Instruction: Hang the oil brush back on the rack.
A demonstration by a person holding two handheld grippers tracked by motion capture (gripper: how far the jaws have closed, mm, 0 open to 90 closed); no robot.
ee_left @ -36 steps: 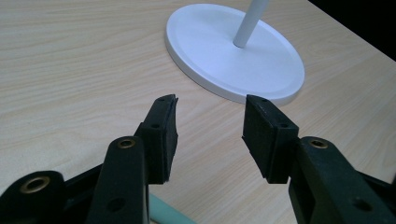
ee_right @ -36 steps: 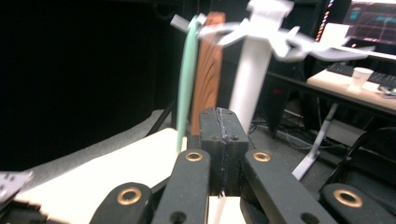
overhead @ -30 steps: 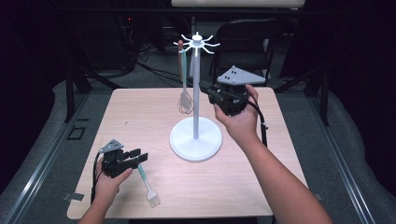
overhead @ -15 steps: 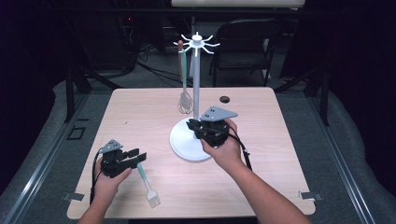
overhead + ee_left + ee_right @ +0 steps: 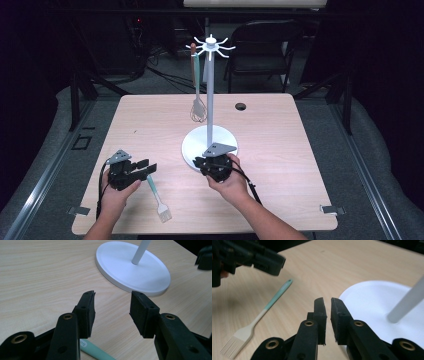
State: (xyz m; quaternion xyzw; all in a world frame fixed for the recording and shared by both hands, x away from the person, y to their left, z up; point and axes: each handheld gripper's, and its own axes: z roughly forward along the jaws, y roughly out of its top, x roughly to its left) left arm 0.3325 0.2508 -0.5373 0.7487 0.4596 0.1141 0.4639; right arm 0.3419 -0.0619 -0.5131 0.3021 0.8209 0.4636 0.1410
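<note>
- Our right gripper (image 5: 201,162) has come down from up near the rack's hooks to the table (image 5: 300,165), and it now sits low by the near edge of the white stand base (image 5: 197,137).
- Its jaws have just been opening a little; in the right gripper view (image 5: 328,302) they stand with only a narrow slit between the pads and nothing in it.
- Our left gripper (image 5: 150,168) has not shifted: it rests near the front-left corner of the table, jaws moderately wide and empty, as the left gripper view (image 5: 112,302) shows.
- The pastry brush (image 5: 157,197), mint handle and pale bristles, lies flat on the table just beside the left gripper, bristles toward the front edge; it is touched by neither gripper.
- A whisk (image 5: 198,107) already hangs from a hook on the utensil rack (image 5: 210,75), near the far edge.
- We judge that the right hand is free again after hanging, so the brush looks like the next thing to pick up and hang.
</note>
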